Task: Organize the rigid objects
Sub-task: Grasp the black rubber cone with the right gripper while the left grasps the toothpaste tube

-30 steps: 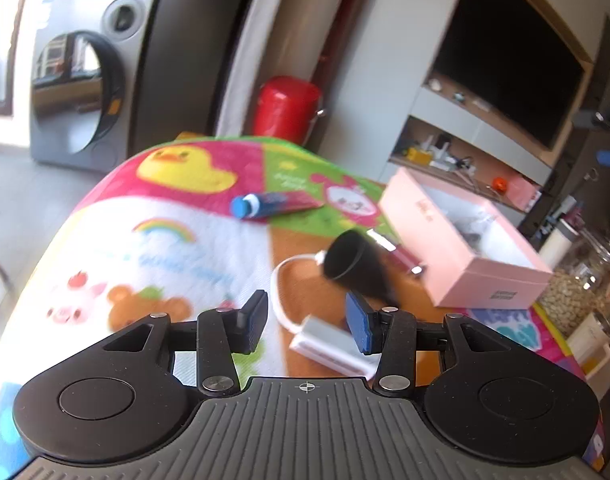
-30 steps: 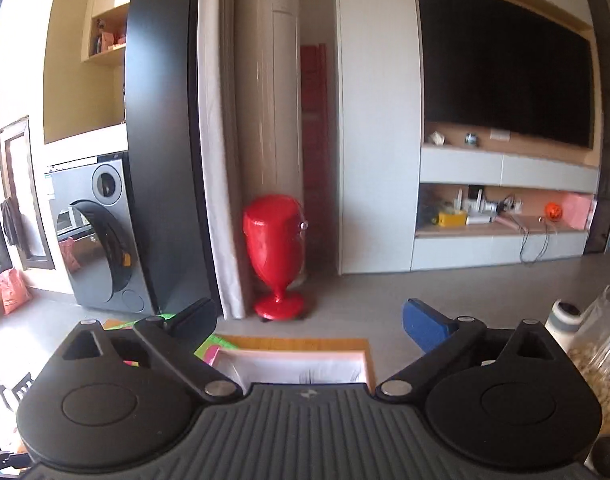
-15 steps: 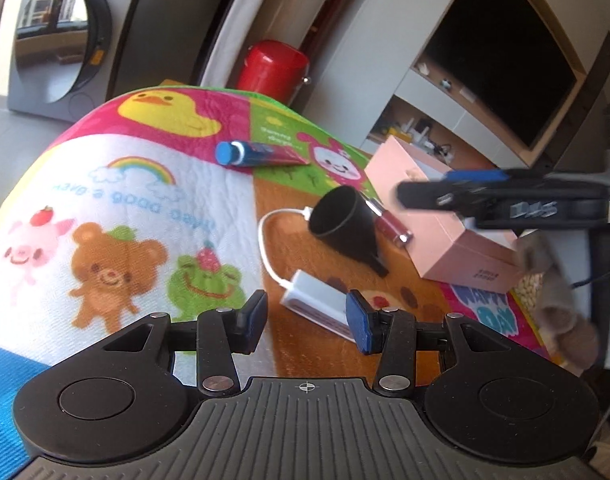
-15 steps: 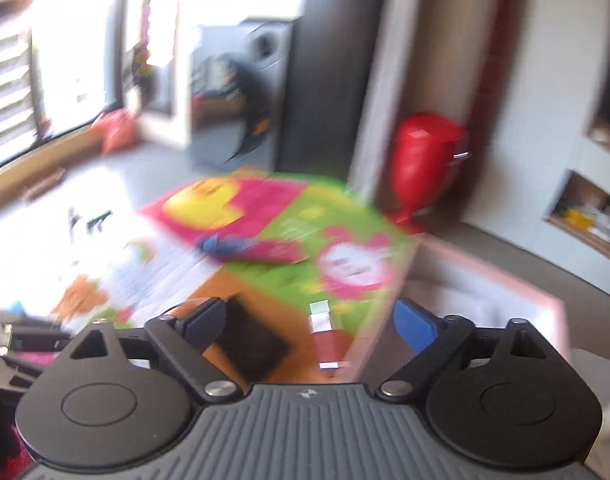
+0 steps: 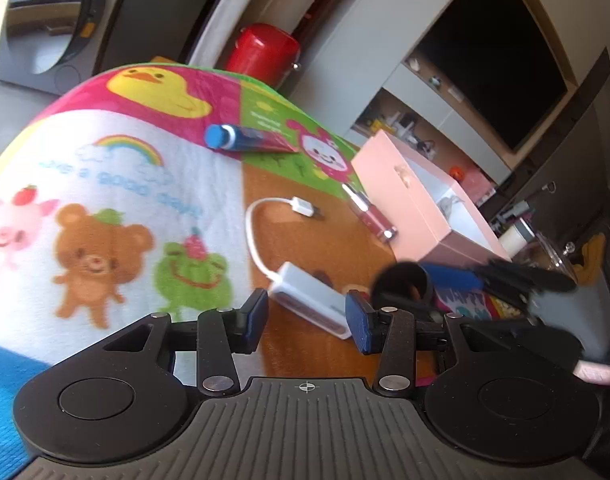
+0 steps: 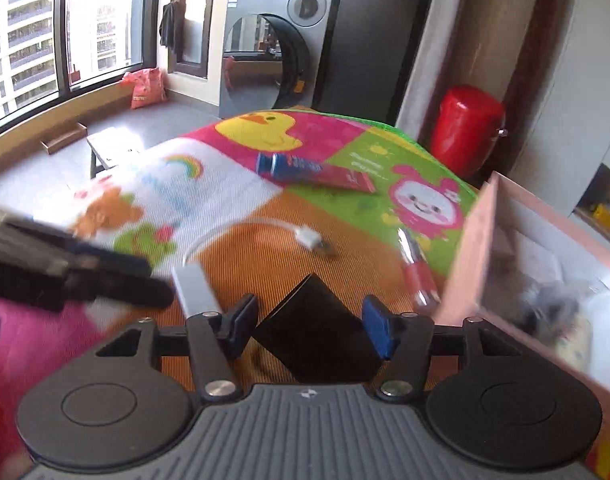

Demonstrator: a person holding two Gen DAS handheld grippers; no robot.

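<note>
Right tool (image 6: 309, 322) spread wide around a black funnel (image 6: 317, 332), blue pads flanking it on both sides; contact with the pads not clear. Funnel low over the orange patch of the cartoon mat (image 6: 265, 264) covering the worktop, near its right edge. Left tool (image 5: 307, 316) also open, nothing between its pads, hovering just above the white adapter (image 5: 311, 300). Adapter lying on the orange patch, its thin white cable (image 5: 253, 236) looping away toward the far edge and ending in a small plug (image 5: 303, 206). In the left wrist view, right tool (image 5: 465, 280) seen blurred at the right edge of the mat, with the funnel's round mouth (image 5: 401, 284) beside the adapter. Pink lip-gloss tube (image 5: 369, 212) lying just beside the near wall of the pink box (image 5: 405, 200), which stands open at the right edge of the worktop. Blue-capped tube (image 5: 249, 140) farther off, toward the far edge, below the yellow duck print. Beyond the worktop, a red bin (image 6: 465, 128) on the floor and a grey washing machine (image 6: 277, 40) against the wall
</note>
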